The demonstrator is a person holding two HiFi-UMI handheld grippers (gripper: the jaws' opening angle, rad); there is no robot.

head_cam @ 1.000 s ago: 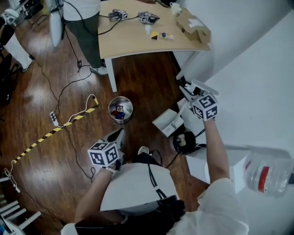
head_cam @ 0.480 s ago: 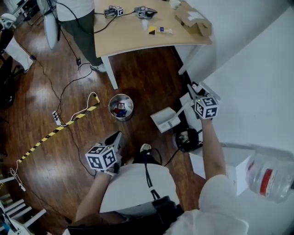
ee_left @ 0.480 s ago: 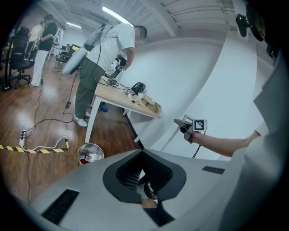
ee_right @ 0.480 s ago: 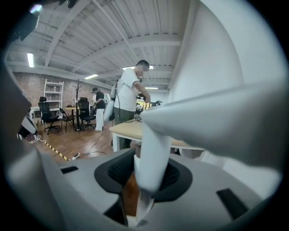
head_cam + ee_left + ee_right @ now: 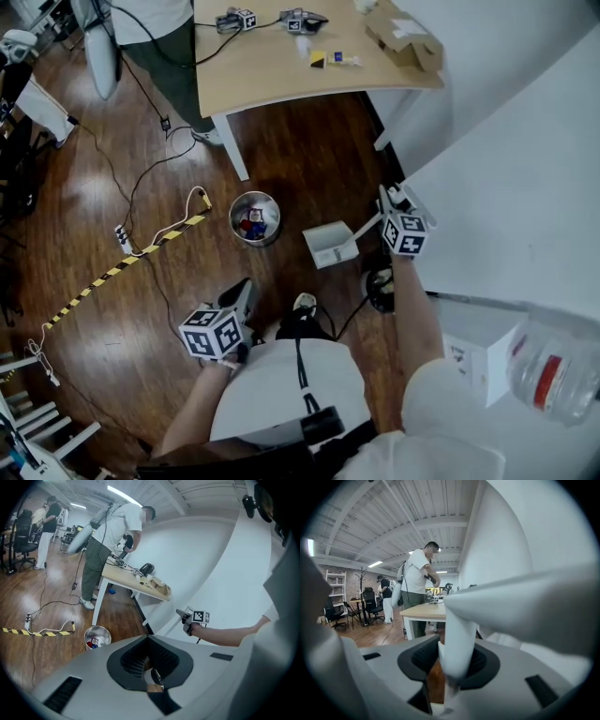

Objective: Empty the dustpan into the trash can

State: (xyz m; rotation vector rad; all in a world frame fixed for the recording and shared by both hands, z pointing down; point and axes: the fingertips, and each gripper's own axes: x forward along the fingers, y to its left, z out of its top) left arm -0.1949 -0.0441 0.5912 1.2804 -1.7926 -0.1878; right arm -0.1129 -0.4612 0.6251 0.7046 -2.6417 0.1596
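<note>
Dustpan [image 5: 330, 244] is now brought lower, nearer the trash can [image 5: 254, 217], its handle clamped in the right hand-held gripper [image 5: 386, 204]; tipping is probably next.

A table [image 5: 262, 75] is standing at 12 o'clock, with a box [image 5: 405, 39] lying on it. A bottle [image 5: 553, 366] is sitting at 4 o'clock.
</note>
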